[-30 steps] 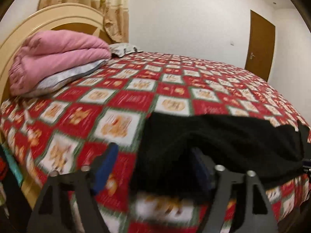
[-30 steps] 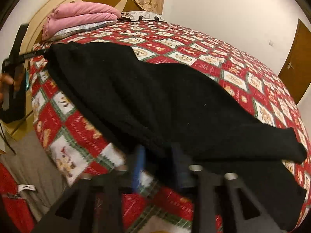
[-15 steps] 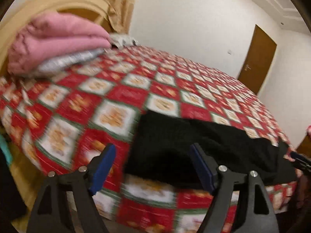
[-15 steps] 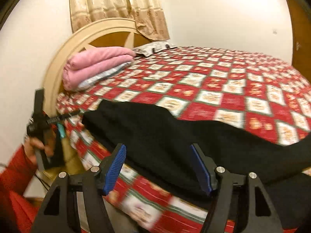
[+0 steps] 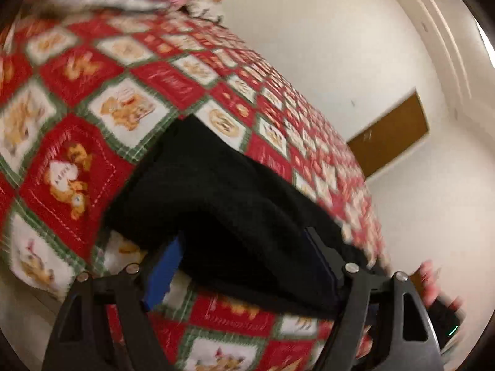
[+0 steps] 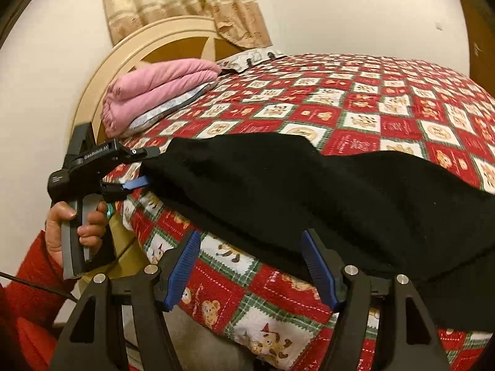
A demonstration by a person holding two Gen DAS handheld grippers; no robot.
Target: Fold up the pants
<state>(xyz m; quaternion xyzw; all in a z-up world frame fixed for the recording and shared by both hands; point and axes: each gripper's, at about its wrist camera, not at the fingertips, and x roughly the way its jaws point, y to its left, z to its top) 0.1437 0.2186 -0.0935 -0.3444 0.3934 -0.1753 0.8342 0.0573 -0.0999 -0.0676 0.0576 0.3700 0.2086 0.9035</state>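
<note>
Indoors, bedroom. Bed (image 6: 355,114) carries a red, white and green checked quilt with bear motifs. Cream arched headboard (image 6: 139,49) at 11 o'clock in the right wrist view, patterned beige curtain (image 6: 185,0) above it. Pink folded blanket (image 6: 154,89) rests on a grey-white folded layer near the headboard; a printed pillow (image 6: 247,58) lies just beyond it. Walls plain white. Brown door (image 5: 389,136) at 3 o'clock in the left wrist view, which is tilted and motion-blurred.

Black pants (image 6: 309,191) lie spread along the near edge of the bed, running from 9 to 3 o'clock in the right view, the right end drooping over the mattress side.

Left hand-held gripper (image 6: 145,167) sits at the pants' left end, held by a hand (image 6: 71,225) in a red sleeve, one finger above the cloth and the blue-padded one below. From its own camera the left hand-held gripper (image 5: 244,266) is released, fingers spread wide, pants edge lying between them; no pinch visible.

Right hand-held gripper (image 6: 250,269) is likewise released, blue pads wide apart, low at the bed's side. Pants hem crosses the upper part of the gap; pads not closed on it.
</note>
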